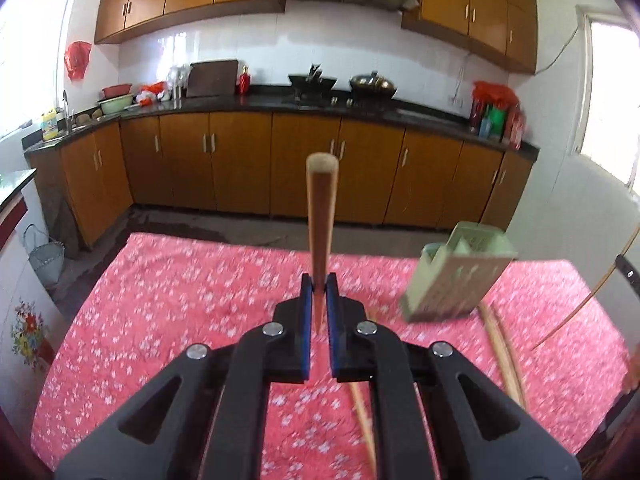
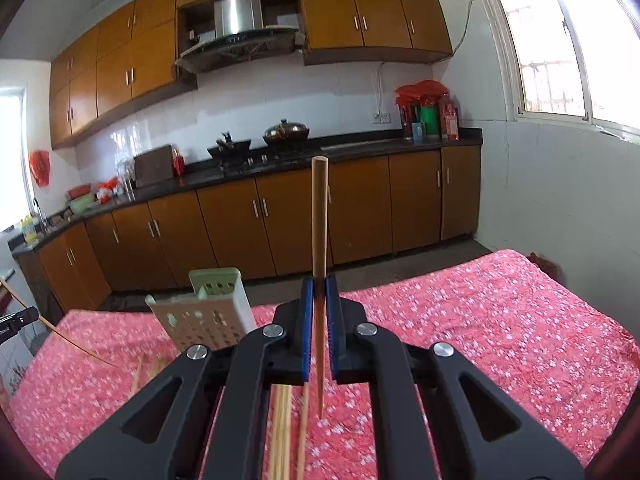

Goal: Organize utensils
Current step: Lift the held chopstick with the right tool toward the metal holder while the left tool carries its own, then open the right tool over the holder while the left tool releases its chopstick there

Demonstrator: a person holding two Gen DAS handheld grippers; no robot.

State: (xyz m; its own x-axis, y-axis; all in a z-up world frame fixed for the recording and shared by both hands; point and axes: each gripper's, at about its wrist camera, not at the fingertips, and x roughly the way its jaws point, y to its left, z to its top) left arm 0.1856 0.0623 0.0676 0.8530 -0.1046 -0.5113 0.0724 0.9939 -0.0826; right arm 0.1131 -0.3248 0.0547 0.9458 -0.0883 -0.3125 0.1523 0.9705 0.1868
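Observation:
My left gripper (image 1: 319, 286) is shut on a wooden chopstick (image 1: 321, 216) that stands upright between its blue pads, above the table. My right gripper (image 2: 319, 286) is shut on another wooden chopstick (image 2: 319, 224), also upright. A pale green perforated utensil holder (image 1: 456, 276) stands on the table ahead and to the right of my left gripper; in the right wrist view it (image 2: 208, 312) is ahead and to the left. Several loose chopsticks (image 2: 282, 432) lie on the cloth under my right gripper; others (image 1: 502, 352) lie by the holder.
The table has a pink floral cloth (image 1: 180, 300). Beyond it are orange kitchen cabinets (image 1: 240, 168) and a dark counter with a wok (image 1: 312, 82) and pot. A window (image 2: 568, 40) is at right. The right gripper's chopstick (image 1: 580, 312) shows at the left view's right edge.

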